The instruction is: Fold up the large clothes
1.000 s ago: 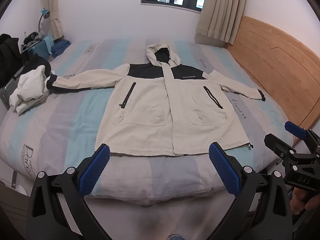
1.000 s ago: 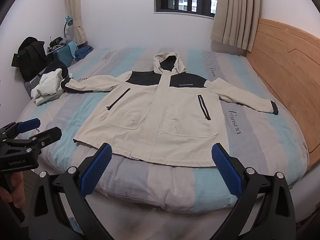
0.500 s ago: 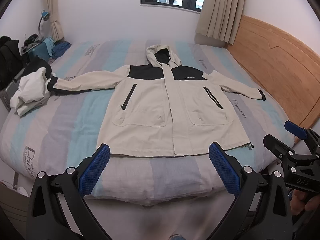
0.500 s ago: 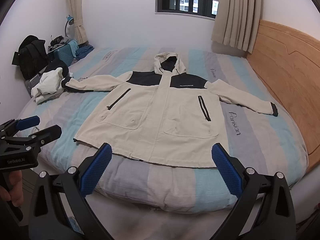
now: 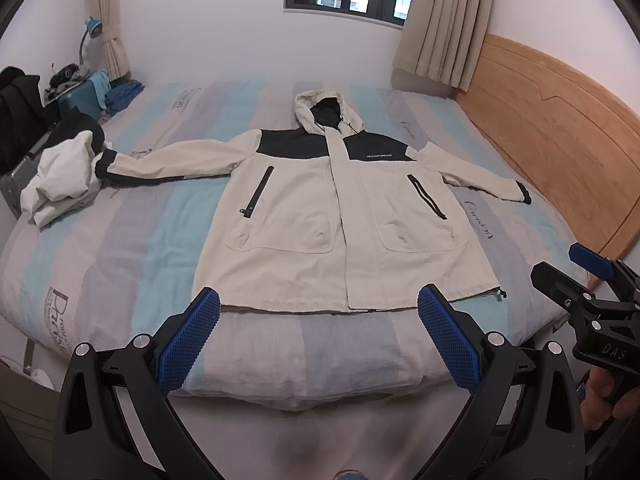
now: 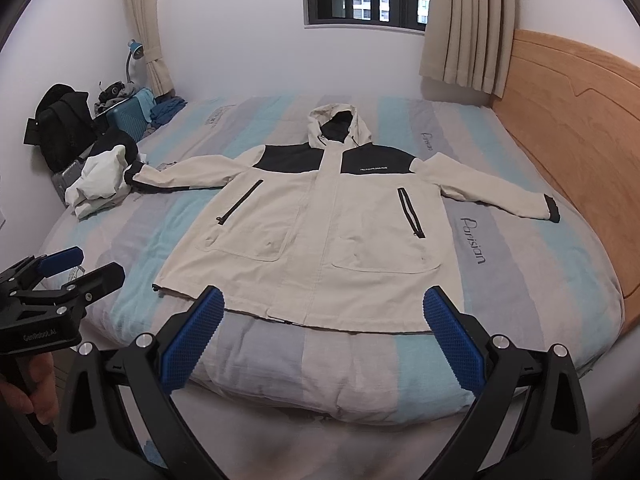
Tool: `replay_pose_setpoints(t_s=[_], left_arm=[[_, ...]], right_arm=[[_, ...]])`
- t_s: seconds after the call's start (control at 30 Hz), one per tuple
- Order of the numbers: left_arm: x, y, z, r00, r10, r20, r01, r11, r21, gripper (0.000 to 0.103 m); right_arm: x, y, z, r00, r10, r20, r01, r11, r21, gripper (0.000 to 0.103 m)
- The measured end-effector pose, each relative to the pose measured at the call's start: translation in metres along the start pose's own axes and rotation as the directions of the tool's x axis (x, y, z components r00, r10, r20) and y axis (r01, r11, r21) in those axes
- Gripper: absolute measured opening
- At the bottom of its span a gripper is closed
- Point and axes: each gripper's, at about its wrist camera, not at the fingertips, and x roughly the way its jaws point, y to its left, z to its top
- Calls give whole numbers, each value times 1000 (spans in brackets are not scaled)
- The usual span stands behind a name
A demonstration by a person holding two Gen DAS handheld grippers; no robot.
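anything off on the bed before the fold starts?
Mostly tidy. The jacket lies flat, face up, sleeves spread, both grippers open and clear of it. One oddity: a crumpled heap of clothes sits at the bed's left edge, and the jacket's left-hand cuff ends right against it, possibly touching.

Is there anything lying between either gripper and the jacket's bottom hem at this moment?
Nothing visible does. Between the open left gripper, the open right gripper and the jacket lies only bare striped bedcover. The pile of clothes sits off by the far sleeve cuff.
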Motion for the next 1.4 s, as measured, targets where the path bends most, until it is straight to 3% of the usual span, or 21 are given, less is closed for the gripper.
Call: replay_pose_setpoints(t_s=[0.8, 1.1, 1.27, 1.4], left_arm=[[16, 7, 1, 1000, -5, 4, 5, 1000, -13, 97], [80, 14, 21, 998, -6, -65, 8, 999, 35, 97], [108, 10, 46, 997, 49, -61, -46, 998, 51, 97], [139, 13, 76, 994, 27, -108, -23, 999, 35, 97]], right_arm=[[6, 1, -8, 1000, 7, -2, -7, 1000, 3, 96], [50, -30, -1, 1000, 15, -13, -13, 996, 85, 96], [88, -55, 24, 999, -18, -35, 22, 993, 120, 96], [116, -70, 55, 999, -28, -41, 34, 988, 148, 96]])
